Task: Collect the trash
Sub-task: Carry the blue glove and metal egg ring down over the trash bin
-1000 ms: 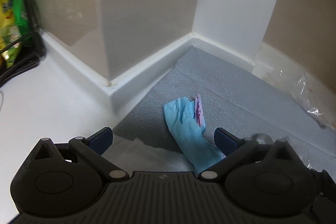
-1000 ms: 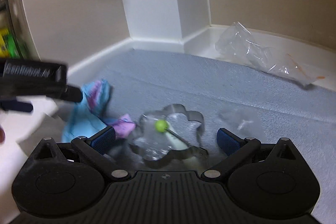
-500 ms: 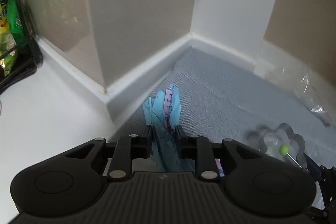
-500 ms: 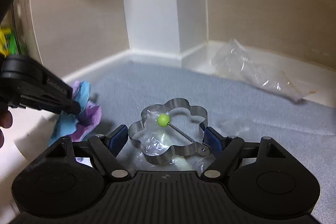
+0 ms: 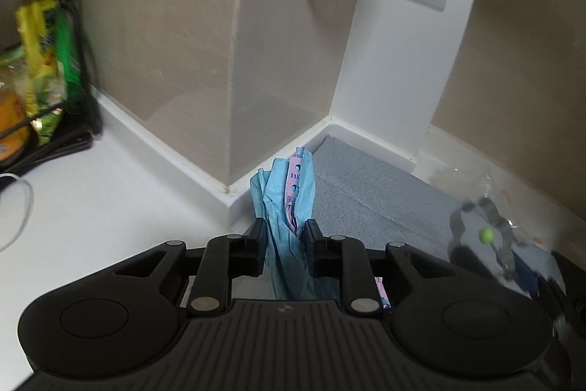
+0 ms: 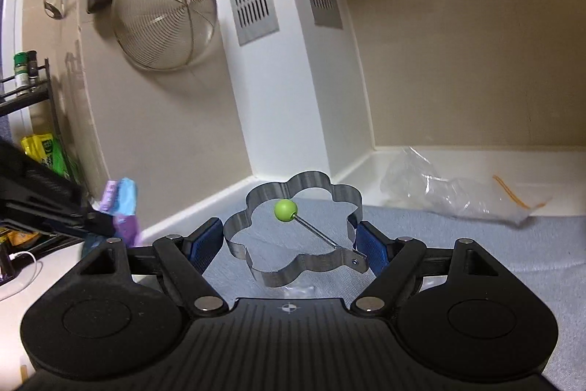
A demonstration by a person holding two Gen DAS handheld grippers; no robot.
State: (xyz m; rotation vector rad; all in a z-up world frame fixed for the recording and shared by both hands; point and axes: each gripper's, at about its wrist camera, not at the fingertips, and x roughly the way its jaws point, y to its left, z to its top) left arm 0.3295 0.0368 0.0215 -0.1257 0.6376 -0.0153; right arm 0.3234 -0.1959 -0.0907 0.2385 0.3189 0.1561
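A crumpled blue-and-pink wrapper (image 5: 284, 218) stood upright at lower centre of the left wrist view. A clear plastic bag (image 6: 450, 195) lay crumpled at right.

The left claw (image 5: 284, 239) points downward, its jaws drawn close together and pinching a crumpled blue wrapper (image 5: 284, 204) that stands up between the pads. The right claw (image 6: 289, 239) points nearer to level, its blue pads (image 6: 207, 237) set wide and pressing on either side of a flower-shaped metal ring (image 6: 293, 229), which is held off the mat.
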